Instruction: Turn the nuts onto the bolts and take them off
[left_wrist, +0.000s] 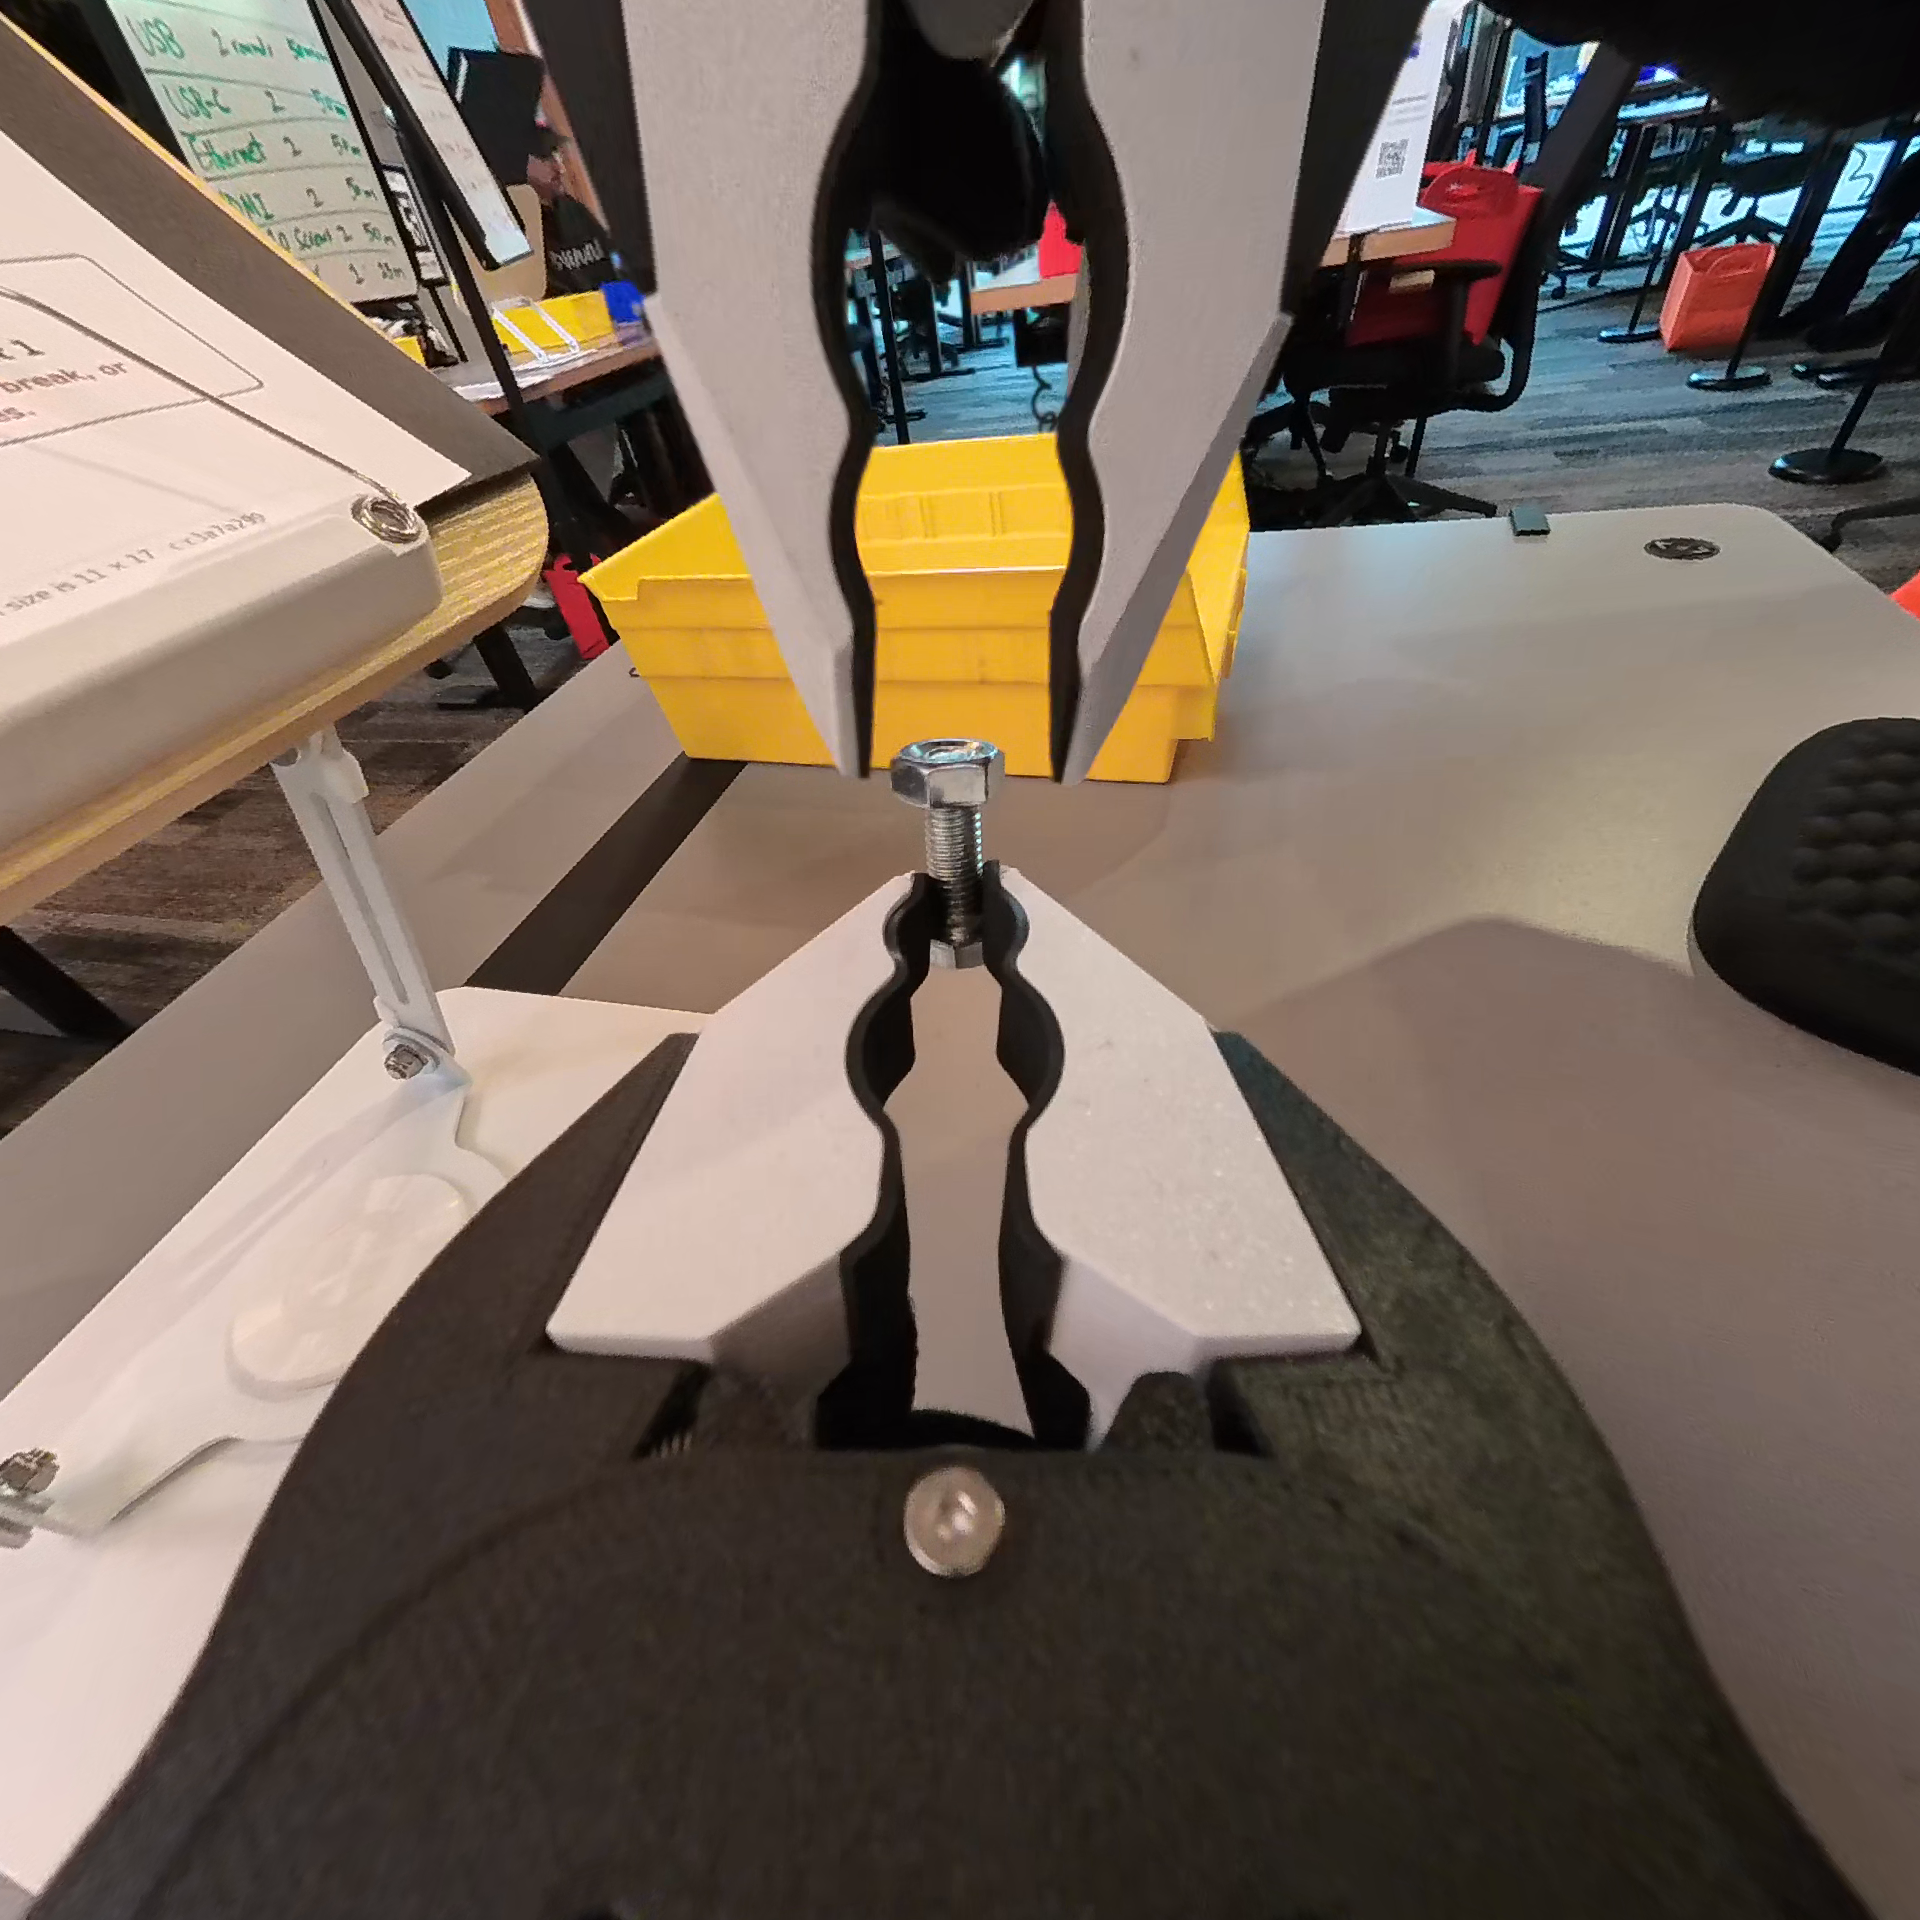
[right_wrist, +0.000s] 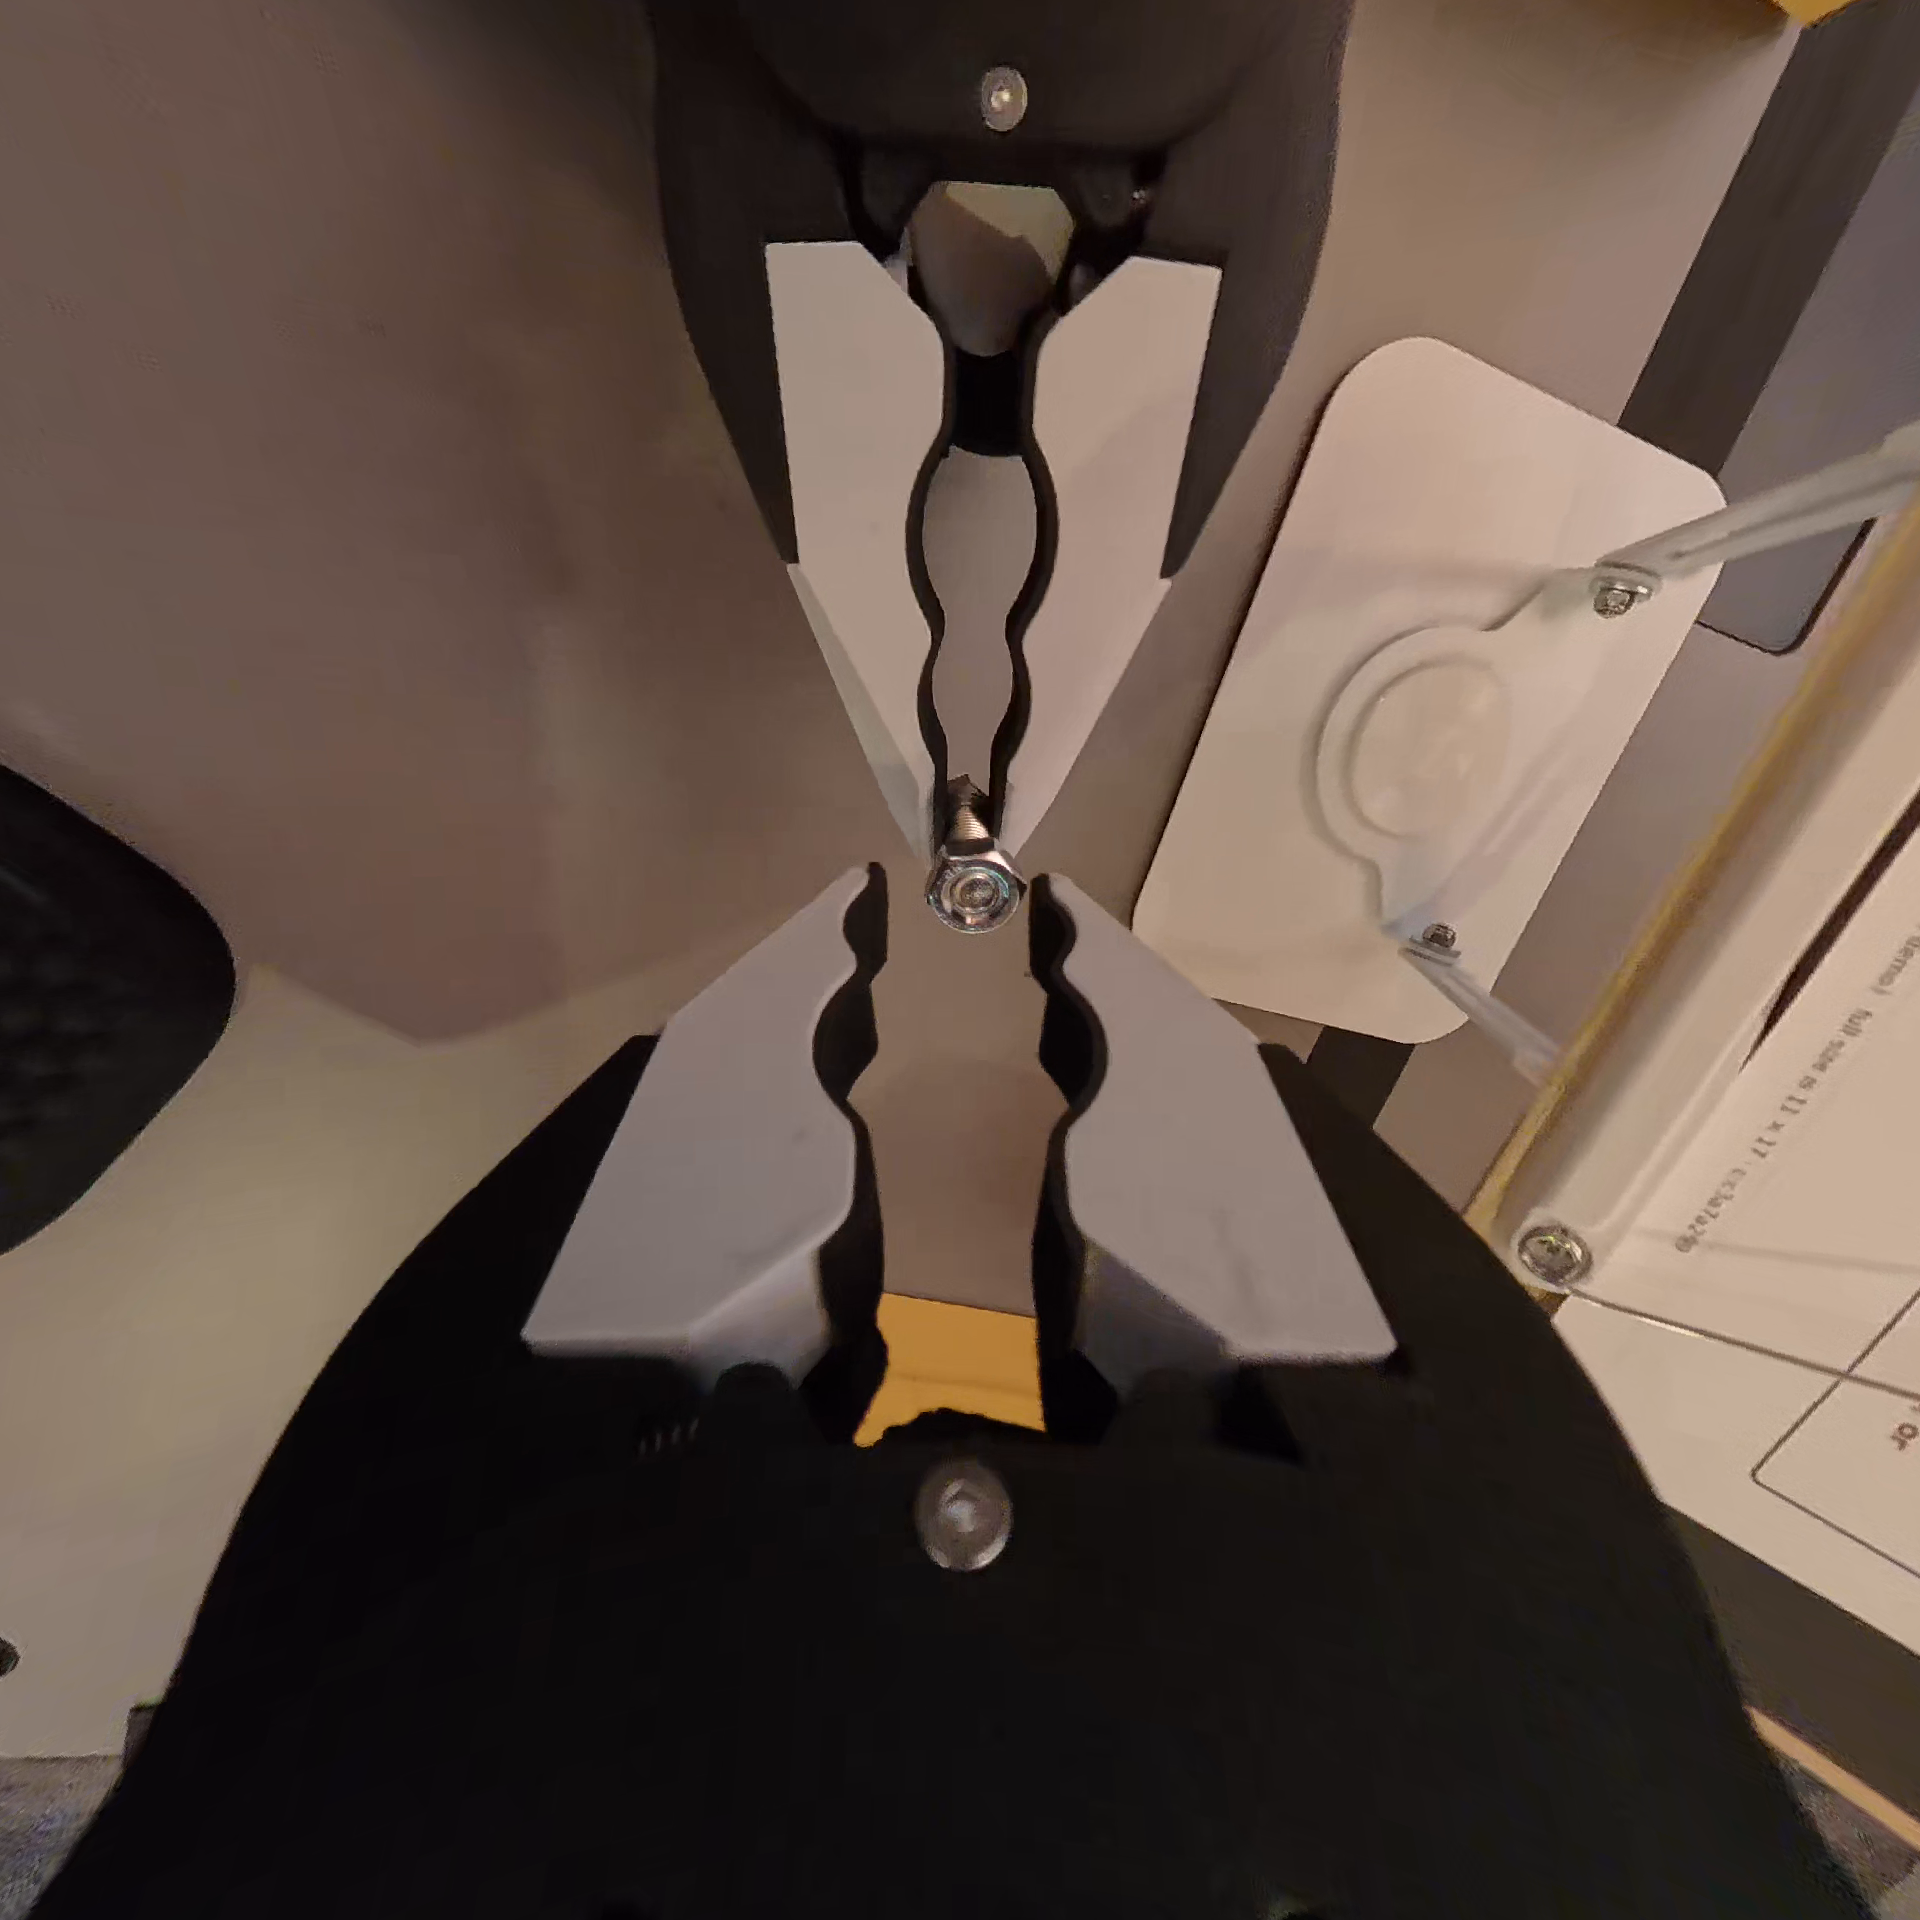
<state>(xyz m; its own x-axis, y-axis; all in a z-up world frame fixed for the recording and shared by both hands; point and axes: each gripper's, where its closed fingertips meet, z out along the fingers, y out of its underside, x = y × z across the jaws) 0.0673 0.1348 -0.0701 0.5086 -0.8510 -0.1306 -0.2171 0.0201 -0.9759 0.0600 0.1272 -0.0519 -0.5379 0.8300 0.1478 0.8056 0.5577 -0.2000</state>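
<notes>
A silver bolt stands upright with its hex head low between the fingers of my left gripper, which is shut on it. A silver nut sits on the bolt's top end. My right gripper comes down from above, open, its two tips on either side of the nut and not touching it. In the right wrist view the nut lies end-on between the open tips of my right gripper. Beyond it my left gripper is clamped on the bolt.
A yellow bin stands behind the grippers on the grey table. A tilted board with a paper sheet rests on a white stand base at the left. A black padded rest lies at the right. My two grippers' fingertips are within a few centimetres of each other. The black padded rest is about 30 centimeters from both grippers' fingertips. It turns up in the right wrist view as well.
</notes>
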